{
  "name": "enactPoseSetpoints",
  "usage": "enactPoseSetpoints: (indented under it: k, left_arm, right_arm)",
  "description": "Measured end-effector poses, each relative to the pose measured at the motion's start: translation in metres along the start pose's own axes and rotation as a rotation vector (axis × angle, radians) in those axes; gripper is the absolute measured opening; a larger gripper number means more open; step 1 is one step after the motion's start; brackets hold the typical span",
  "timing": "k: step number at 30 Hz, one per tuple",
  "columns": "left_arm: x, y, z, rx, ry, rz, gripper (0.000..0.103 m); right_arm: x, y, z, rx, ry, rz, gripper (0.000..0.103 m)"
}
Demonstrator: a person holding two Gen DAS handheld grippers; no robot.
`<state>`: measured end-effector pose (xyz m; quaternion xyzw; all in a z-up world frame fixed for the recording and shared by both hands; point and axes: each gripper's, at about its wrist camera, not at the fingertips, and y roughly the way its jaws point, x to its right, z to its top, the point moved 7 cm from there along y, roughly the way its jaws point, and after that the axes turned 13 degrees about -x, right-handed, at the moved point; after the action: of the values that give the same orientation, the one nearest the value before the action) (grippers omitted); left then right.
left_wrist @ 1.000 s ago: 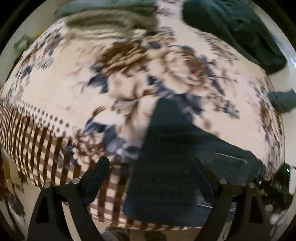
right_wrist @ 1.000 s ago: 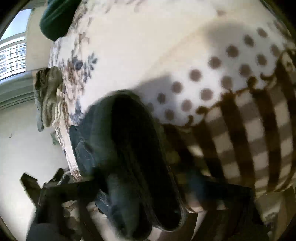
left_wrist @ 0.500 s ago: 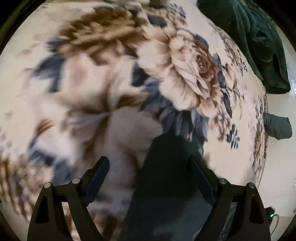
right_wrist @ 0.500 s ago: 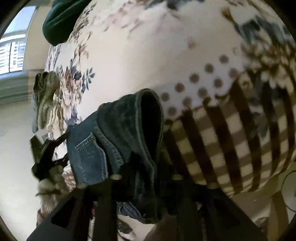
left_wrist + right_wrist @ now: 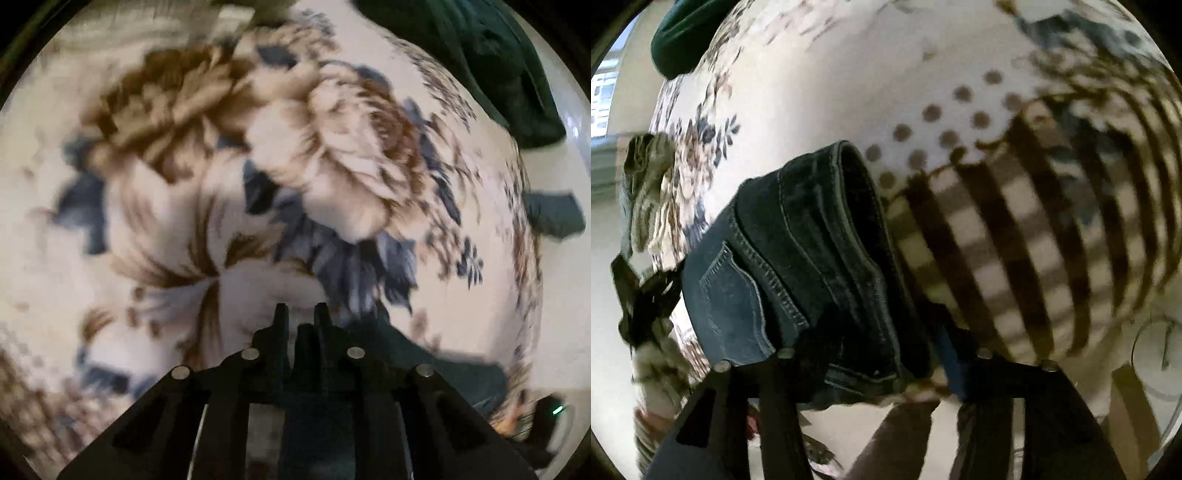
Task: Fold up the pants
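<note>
Dark blue jeans [image 5: 798, 258] lie folded on a floral and checked blanket [image 5: 849, 74], waistband and back pocket up. My right gripper [image 5: 882, 354] straddles the jeans' near edge with its fingers [image 5: 798, 369] apart, denim between them. In the left wrist view, my left gripper [image 5: 301, 314] has its fingers [image 5: 280, 321] close together on a fold of the dark jeans [image 5: 424, 365], which spread to the lower right. The view is blurred by motion.
A dark green garment [image 5: 498, 66] lies at the blanket's far right corner, also seen in the right wrist view [image 5: 687, 33]. A folded olive and cream pile [image 5: 646, 184] sits at the far edge. The blanket's [image 5: 258, 147] checked border hangs over the near edge.
My left gripper has closed from wide open onto the jeans. The right gripper still holds around the jeans' edge, and the jeans have settled flatter.
</note>
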<state>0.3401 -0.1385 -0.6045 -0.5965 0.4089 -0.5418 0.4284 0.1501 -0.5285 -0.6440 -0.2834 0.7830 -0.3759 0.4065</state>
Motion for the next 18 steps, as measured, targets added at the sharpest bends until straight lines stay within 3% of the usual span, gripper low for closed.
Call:
enactPoseSetpoints:
  k: [2, 4, 6, 9, 10, 14, 15, 18]
  left_arm:
    - [0.009, -0.021, -0.015, 0.044, 0.04, 0.095, 0.028]
    - [0.02, -0.034, -0.038, 0.059, 0.081, 0.18, 0.055]
    - [0.029, -0.038, -0.057, 0.079, 0.115, 0.235, 0.065]
    - [0.042, -0.033, -0.09, 0.078, 0.163, 0.312, 0.065]
    - [0.044, -0.03, -0.099, 0.07, 0.16, 0.319, 0.065]
    - [0.052, -0.018, -0.123, 0.04, 0.148, 0.308, 0.065]
    - [0.054, -0.015, -0.126, 0.036, 0.15, 0.305, 0.065]
    - [0.054, -0.009, -0.134, 0.023, 0.148, 0.305, 0.065]
  right_arm:
    - [-0.003, -0.01, -0.01, 0.013, 0.028, 0.038, 0.056]
    - [-0.002, -0.016, -0.023, 0.011, 0.064, 0.07, 0.056]
    - [-0.001, -0.012, -0.034, 0.001, 0.122, 0.117, 0.056]
    - [-0.002, -0.002, -0.038, 0.006, 0.143, 0.138, 0.053]
    - [-0.002, 0.0, -0.038, 0.014, 0.147, 0.136, 0.042]
    - [-0.006, -0.002, -0.042, 0.075, 0.118, 0.041, 0.031]
    - [-0.009, -0.005, -0.045, 0.081, 0.116, 0.021, 0.023]
    - [-0.02, -0.021, -0.051, 0.106, 0.097, 0.019, 0.02]
